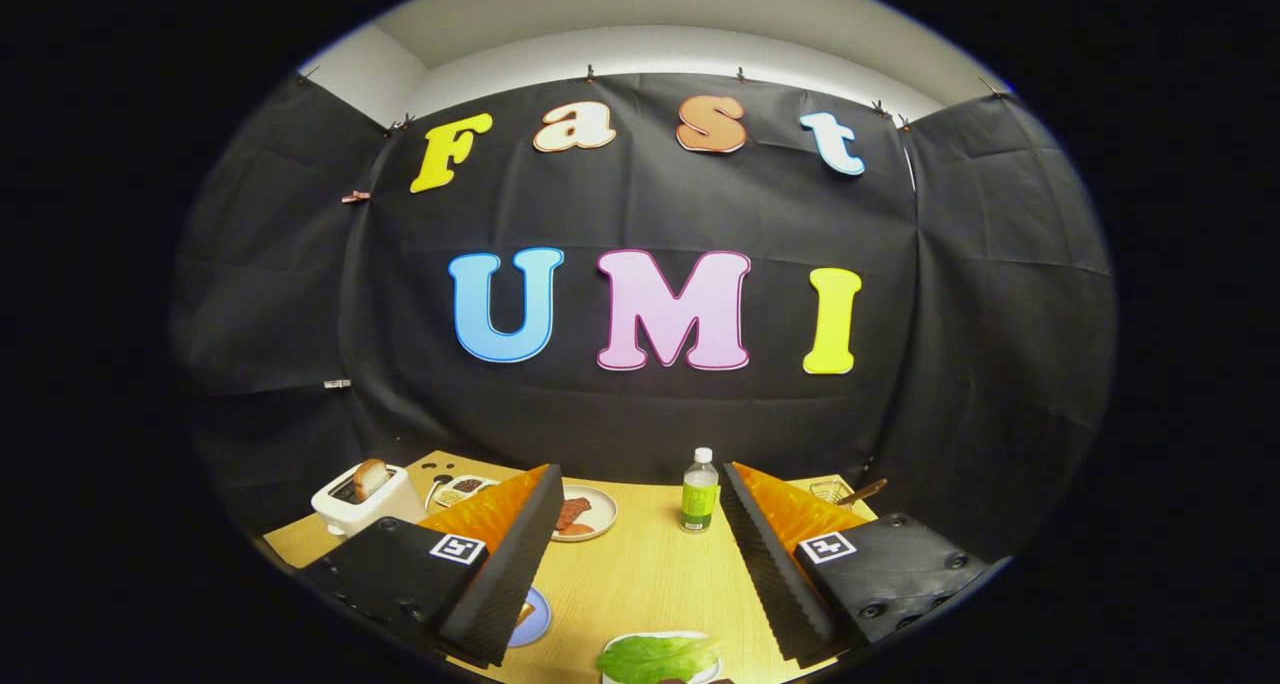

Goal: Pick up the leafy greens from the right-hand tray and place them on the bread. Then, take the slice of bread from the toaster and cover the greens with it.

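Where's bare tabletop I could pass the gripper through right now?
Gripper open. Bare wood table runs between its fingers, from the leafy greens up to the bottle. Crowded beyond the left finger: toaster, small dish, meat plate.

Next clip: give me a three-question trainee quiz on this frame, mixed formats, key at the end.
1. True or false: the gripper is shut on the leafy greens.
2. Where is the bread slice? A) in the toaster B) on the meat plate C) beside the bottle
3. Fill in: the bottle stands beyond the open fingers, on the ____.

Key: 1 false; 2 A; 3 table.
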`<state>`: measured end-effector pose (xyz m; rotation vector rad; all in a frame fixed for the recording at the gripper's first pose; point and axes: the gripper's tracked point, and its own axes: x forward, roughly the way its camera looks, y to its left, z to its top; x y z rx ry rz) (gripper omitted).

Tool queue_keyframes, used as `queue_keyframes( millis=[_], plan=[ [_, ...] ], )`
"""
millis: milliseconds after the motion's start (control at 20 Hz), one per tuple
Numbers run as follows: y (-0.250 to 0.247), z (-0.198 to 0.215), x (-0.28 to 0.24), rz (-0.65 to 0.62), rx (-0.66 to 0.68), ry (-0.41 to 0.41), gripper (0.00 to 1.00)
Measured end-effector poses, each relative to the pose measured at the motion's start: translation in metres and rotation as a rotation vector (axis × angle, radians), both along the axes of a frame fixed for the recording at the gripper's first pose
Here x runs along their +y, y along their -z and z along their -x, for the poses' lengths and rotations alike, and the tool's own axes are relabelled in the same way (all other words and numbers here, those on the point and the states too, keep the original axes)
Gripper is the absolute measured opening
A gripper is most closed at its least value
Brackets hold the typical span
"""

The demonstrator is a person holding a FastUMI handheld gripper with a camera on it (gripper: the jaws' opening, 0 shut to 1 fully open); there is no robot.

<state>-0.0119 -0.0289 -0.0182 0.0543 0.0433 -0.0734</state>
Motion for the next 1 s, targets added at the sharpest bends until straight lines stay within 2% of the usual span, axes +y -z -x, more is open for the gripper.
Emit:
queue_keyframes(
  millis=[250,550,800,1000],
  plan=[
    [0.016,0.002,-0.010,-0.034,0.047,0.019,0.98],
    [0.047,0.001,-0.011,-0.061,0.130,0.000,0.98],
    [0.090,0.000,-0.004,-0.102,0.252,-0.050,0.98],
    [0.130,0.007,-0.008,-0.083,0.348,-0.089,0.98]
  ],
)
